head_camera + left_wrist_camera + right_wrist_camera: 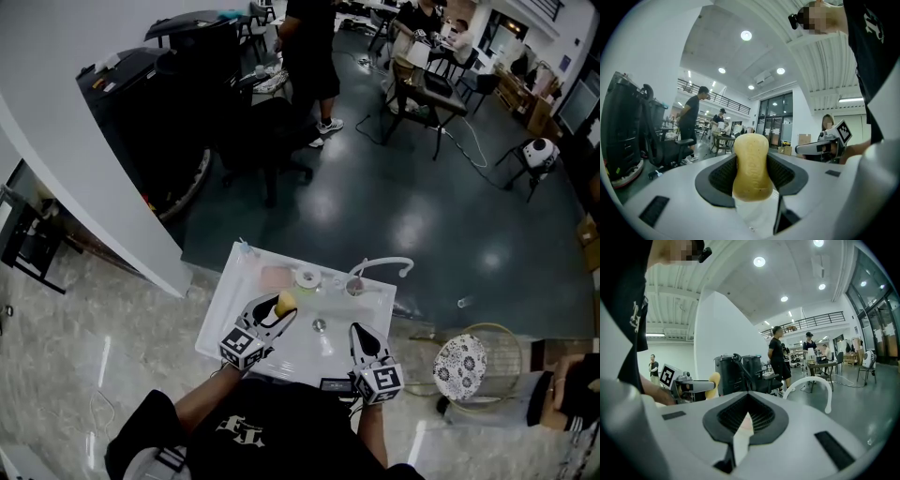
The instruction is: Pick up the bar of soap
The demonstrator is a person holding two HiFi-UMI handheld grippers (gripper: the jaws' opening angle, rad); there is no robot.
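**A:** Which state do we record for the left hand-held gripper (284, 306)?

**B:** We record it as clamped. In the left gripper view, its two dark ribbed pads (723, 174) press on either side of the pale yellow, waisted bar of soap (751, 164). The bar stands on end between them, and its rounded top reaches past the jaw tips.

**A:** Where do we place the bar in the head view?

**B:** We place it over the left half of the white rectangular sink basin (217, 323), in the grip of the left hand-held gripper. A flat pink block (275, 277) lies in the basin just beyond it, and a small white round item (307, 278) sits just beside that block. We cannot tell whether the bar touches the basin floor.

**A:** And the right hand-held gripper (357, 332)?

**B:** We read its jaws as together with nothing between them. In the right gripper view the pads meet along a narrow seam. In the head view it is over the basin's right half, just right of the round metal drain (319, 325).

**A:** Which other fixtures do we note?

**B:** We note a white curved faucet (380, 265) that arches over the basin's far edge. Beyond the basin, a person in black clothing (309, 56) stands on the dark glossy floor (412, 216), well apart from it.
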